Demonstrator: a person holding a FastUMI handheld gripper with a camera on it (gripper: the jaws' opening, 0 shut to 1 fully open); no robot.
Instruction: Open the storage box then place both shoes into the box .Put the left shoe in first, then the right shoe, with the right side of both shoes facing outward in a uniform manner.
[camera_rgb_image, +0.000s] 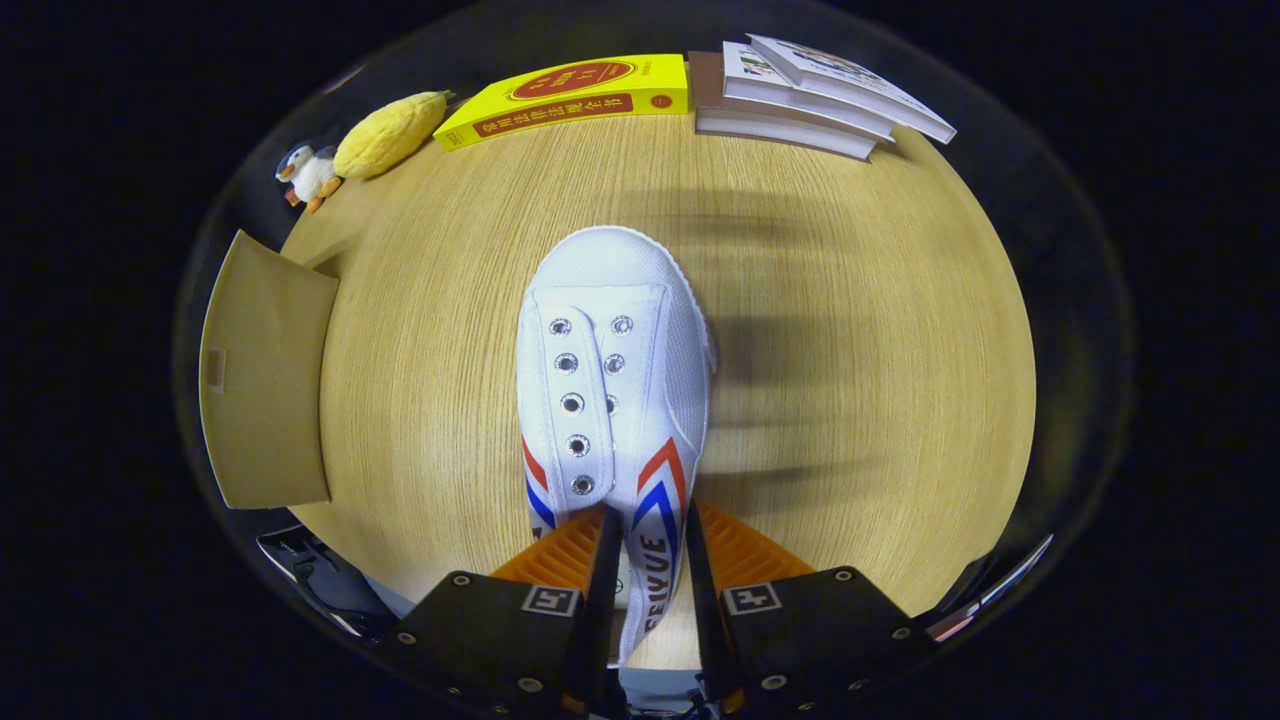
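**Shoe held at the heel side wall; grip narrow, load hanging forward**

Gripper view. The gripper (645, 520) is closed down to a narrow gap, and the white canvas shoe (615, 400) sits in that gap by its rear portion. One finger appears to be inside the shoe's opening and the other against the outer side wall with the red and blue stripes, so both press on the fabric of that wall. The toe points away from the fingers, over the wooden table (850, 400). Whether the sole rests on the table or is lifted cannot be told, though a shadow lies beside the shoe.

The storage box (265, 385) stands off to the side of the fingers, well apart from the shoe. Whether its flap is open cannot be judged from this angle.

Handling assessment: the shoe is likely light, with soft canvas uppers and a stiffer rubber sole. A pinch on the thin side wall will probably hold but lets the toe droop and swing. The rigid heel rim is the sounder purchase. No laces are fitted, so nothing should snag.
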